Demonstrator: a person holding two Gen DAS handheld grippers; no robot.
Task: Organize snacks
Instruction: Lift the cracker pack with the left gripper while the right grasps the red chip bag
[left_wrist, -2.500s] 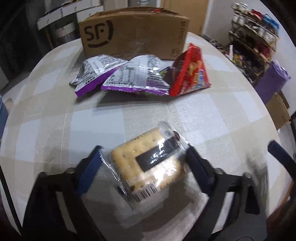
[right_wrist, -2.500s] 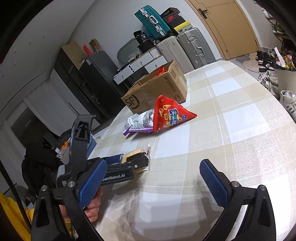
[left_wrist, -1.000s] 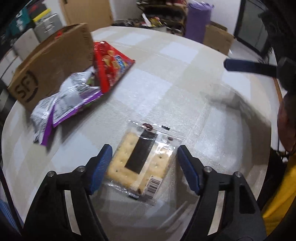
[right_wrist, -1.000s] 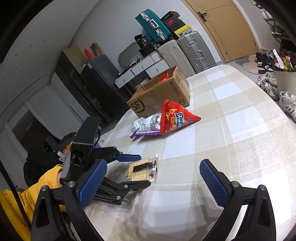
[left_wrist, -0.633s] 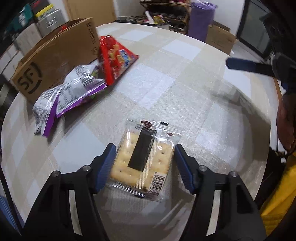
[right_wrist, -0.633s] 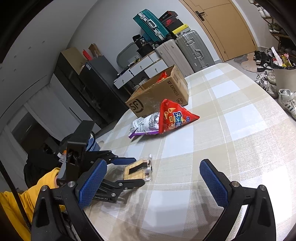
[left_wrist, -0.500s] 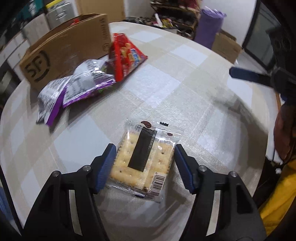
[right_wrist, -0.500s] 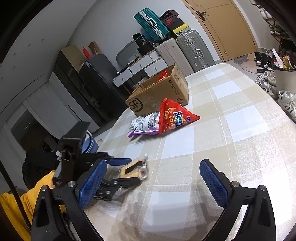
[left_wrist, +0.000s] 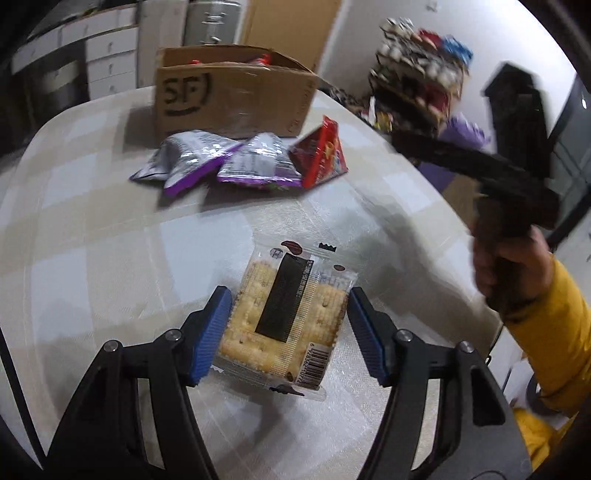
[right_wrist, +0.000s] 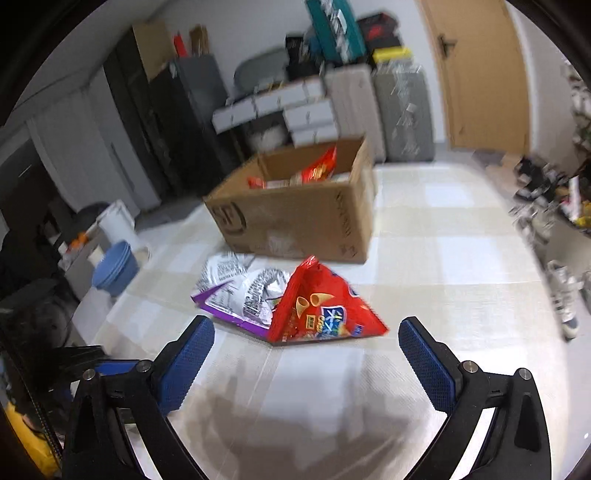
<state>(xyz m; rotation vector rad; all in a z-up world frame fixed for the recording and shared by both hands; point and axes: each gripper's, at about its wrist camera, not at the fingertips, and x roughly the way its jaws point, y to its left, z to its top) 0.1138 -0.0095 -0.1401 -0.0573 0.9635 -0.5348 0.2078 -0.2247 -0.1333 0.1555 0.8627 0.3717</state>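
My left gripper (left_wrist: 288, 332) is shut on a clear-wrapped cracker packet (left_wrist: 286, 314), its blue pads pressing both sides, held over the checked tablecloth. Beyond it lie two silver-purple snack bags (left_wrist: 188, 160) (left_wrist: 258, 164) and a red triangular snack bag (left_wrist: 321, 155) in front of an open cardboard box (left_wrist: 229, 99). My right gripper (right_wrist: 306, 354) is open and empty, close in front of the red snack bag (right_wrist: 317, 306), with the purple bags (right_wrist: 240, 291) to its left. The box (right_wrist: 299, 214) holds red snack bags.
The round table (right_wrist: 461, 280) has its edge at the right. A blue bucket (right_wrist: 114, 266) and dark cabinets stand left of the table. Suitcases and drawers stand behind the box. Shoes lie on the floor at the right. The right hand in a yellow sleeve (left_wrist: 546, 314) is at my left view's right.
My left gripper has closed on the cracker packet and swung to face the box. My right gripper has moved forward, up to the red snack bag.
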